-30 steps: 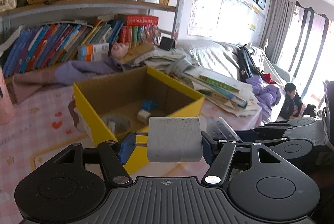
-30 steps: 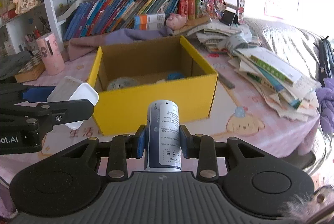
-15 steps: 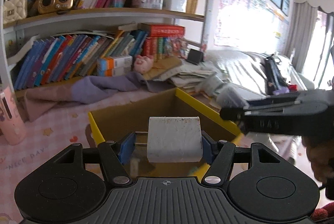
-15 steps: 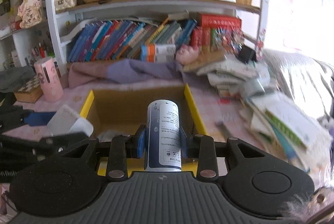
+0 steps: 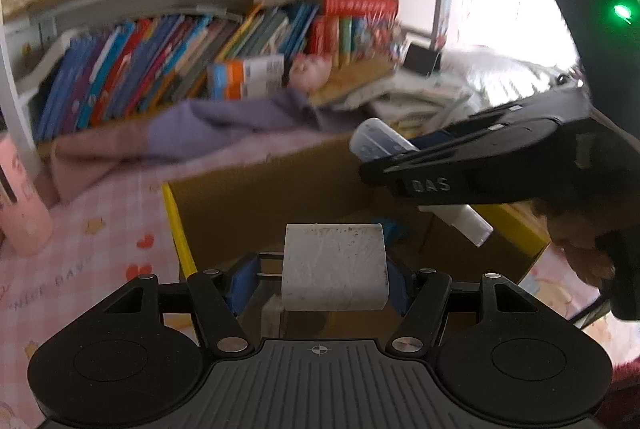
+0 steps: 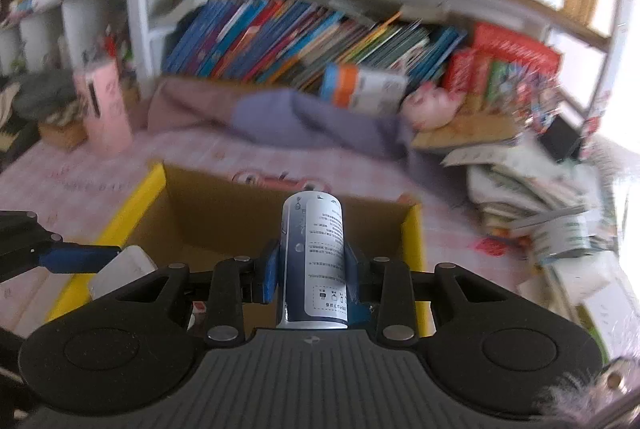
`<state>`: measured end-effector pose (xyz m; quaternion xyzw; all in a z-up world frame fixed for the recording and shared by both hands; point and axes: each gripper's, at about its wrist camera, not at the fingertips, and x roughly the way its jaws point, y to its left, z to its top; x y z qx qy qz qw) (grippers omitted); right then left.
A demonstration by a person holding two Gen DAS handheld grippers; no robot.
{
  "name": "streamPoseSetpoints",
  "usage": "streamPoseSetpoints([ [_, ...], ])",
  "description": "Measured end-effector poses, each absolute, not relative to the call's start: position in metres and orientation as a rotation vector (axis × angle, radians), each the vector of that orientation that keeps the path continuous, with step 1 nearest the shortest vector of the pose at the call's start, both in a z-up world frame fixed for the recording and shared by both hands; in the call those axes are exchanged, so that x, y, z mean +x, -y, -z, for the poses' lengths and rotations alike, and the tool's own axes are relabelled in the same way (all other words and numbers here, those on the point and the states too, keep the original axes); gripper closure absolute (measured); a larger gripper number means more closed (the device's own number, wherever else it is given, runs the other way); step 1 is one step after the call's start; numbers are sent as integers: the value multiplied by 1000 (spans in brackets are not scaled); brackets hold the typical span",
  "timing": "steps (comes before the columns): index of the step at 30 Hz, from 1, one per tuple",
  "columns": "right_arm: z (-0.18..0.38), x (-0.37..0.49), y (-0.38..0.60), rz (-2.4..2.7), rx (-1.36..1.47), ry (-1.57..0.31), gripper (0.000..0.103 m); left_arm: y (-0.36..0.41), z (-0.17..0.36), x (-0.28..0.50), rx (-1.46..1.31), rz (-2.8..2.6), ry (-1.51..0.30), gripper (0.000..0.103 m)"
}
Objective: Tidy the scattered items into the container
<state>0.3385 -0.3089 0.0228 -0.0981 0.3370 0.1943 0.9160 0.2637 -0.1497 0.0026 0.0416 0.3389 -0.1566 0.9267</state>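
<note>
My left gripper (image 5: 320, 279) is shut on a white scuffed block (image 5: 334, 269) and hangs over the near left part of the yellow cardboard box (image 5: 178, 229). My right gripper (image 6: 312, 277) is shut on a blue and white bottle (image 6: 316, 261), tilted forward above the open box (image 6: 410, 237). In the left wrist view the right gripper (image 5: 400, 157) reaches in from the right with the bottle (image 5: 376, 143) slanting over the box, held by a person's hand (image 5: 576, 241). The right wrist view shows the left gripper (image 6: 100, 263) and its block (image 6: 120, 269) at the box's left wall. A blue item (image 5: 394, 227) lies inside, mostly hidden.
A purple cloth (image 6: 304, 125) lies behind the box on the pink tablecloth (image 5: 92, 253). A pink cup (image 6: 104, 109) stands at the left. Piled papers and books (image 6: 536, 197) crowd the right side. Bookshelves (image 6: 304, 41) run along the back.
Both grippers have moved forward from in front of the box to above it, each keeping its object. The right gripper with the bottle now hangs over the box beside the left one.
</note>
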Motion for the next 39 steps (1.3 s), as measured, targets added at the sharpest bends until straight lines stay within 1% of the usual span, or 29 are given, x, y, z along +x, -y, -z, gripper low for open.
streamPoseSetpoints([
  [6, 6, 362, 299, -446, -231, -803, 72, 155, 11, 269, 114, 308, -758, 38],
  [13, 22, 373, 298, -463, -244, -884, 72, 166, 22, 275, 139, 314, -797, 38],
  [21, 23, 372, 301, -466, -224, -901, 72, 175, 25, 273, 133, 303, -782, 37],
  [24, 19, 370, 302, -464, -218, -875, 72, 182, 24, 268, 144, 317, -765, 34],
  [25, 17, 369, 303, -464, -219, -863, 70, 183, 23, 265, 154, 314, -756, 32],
  [26, 16, 368, 304, -465, -215, -852, 64, 184, 22, 263, 162, 306, -746, 30],
  [27, 13, 366, 305, -465, -209, -840, 61, 184, 20, 260, 168, 296, -733, 27],
  [30, 3, 359, 310, -465, -170, -797, 59, 181, 12, 251, 162, 270, -687, 20],
  [31, -1, 356, 311, -462, -158, -783, 56, 179, 9, 248, 156, 264, -671, 19],
  [39, -34, 315, 318, -429, -83, -636, 53, 157, -15, 217, 113, 187, -560, 12],
])
